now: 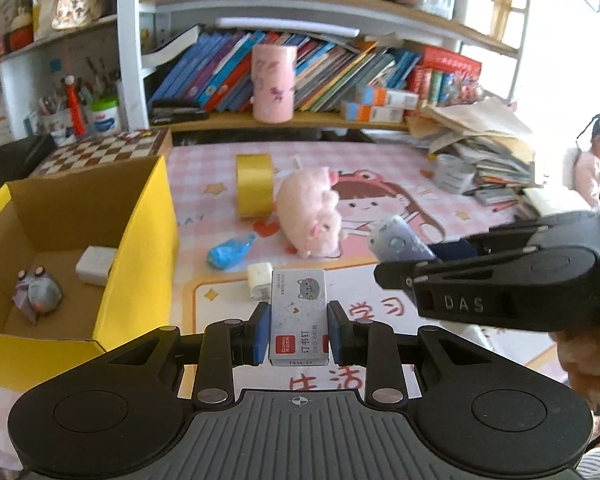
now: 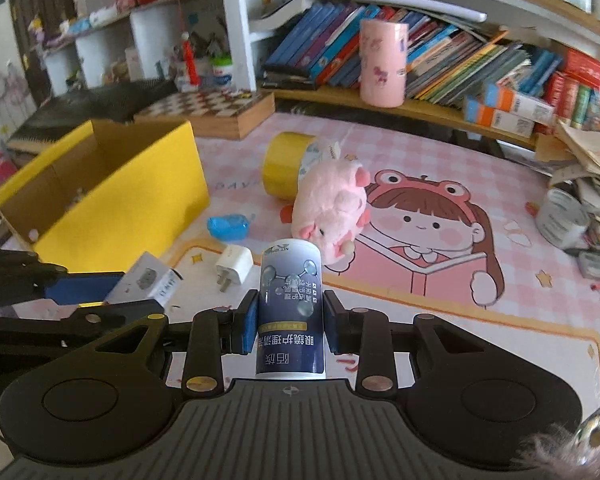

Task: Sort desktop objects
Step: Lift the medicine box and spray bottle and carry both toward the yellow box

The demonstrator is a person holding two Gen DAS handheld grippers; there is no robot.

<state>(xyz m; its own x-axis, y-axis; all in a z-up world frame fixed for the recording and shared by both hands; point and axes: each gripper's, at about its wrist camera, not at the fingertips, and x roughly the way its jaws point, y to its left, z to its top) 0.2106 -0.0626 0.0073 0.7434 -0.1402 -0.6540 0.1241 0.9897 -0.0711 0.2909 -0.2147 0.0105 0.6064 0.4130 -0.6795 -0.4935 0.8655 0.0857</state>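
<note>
The right gripper is clamped on a small blue-and-white canister printed with Chinese text, its blue pads pressing both sides. At the left edge the left gripper holds a small white staple box. Just beyond the canister a white plug adapter lies on the pink cartoon desk mat. Farther off are a crumpled blue wrapper, a pink plush pig and, touching the pig's far side, a roll of yellow tape. An open yellow cardboard box stands at left, with a chessboard case behind it. A pink cylinder stands on the far bookshelf.
</note>
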